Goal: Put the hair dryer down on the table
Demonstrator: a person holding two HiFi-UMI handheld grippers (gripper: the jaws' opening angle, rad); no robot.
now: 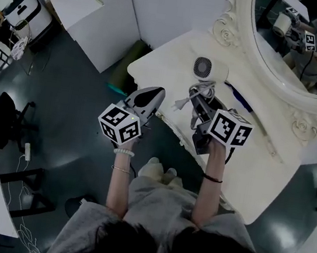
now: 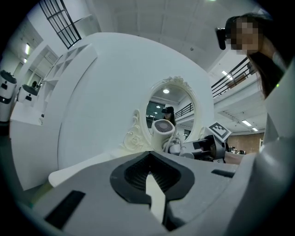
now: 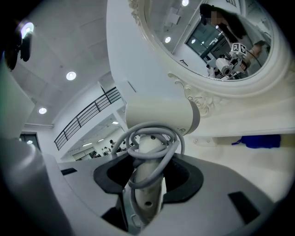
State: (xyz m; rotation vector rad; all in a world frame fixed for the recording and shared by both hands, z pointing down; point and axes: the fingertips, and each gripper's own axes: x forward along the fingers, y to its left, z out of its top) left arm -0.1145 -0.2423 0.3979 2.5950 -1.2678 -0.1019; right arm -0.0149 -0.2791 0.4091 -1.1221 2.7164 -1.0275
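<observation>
A white hair dryer (image 1: pixel 204 69) with a round grille is upright over the white vanity table (image 1: pixel 258 173); whether it touches the top I cannot tell. Its grey cord is looped round the handle, and the plug (image 1: pixel 179 104) hangs near the table's front edge. My right gripper (image 1: pixel 201 103) is shut on the handle; in the right gripper view the handle and cord (image 3: pixel 146 173) sit between the jaws of the right gripper (image 3: pixel 147 186), under the barrel (image 3: pixel 161 115). My left gripper (image 1: pixel 148 98) hovers at the table's left edge, jaws together and empty. The left gripper (image 2: pixel 154 193) faces the dryer (image 2: pixel 162 128).
An ornate oval mirror (image 1: pixel 303 109) stands along the table's back and reflects the dryer and gripper. A blue object (image 1: pixel 237 97) lies by the mirror's base, right of the dryer. A white partition (image 1: pixel 112 22) and a green item (image 1: pixel 125 65) stand left of the table.
</observation>
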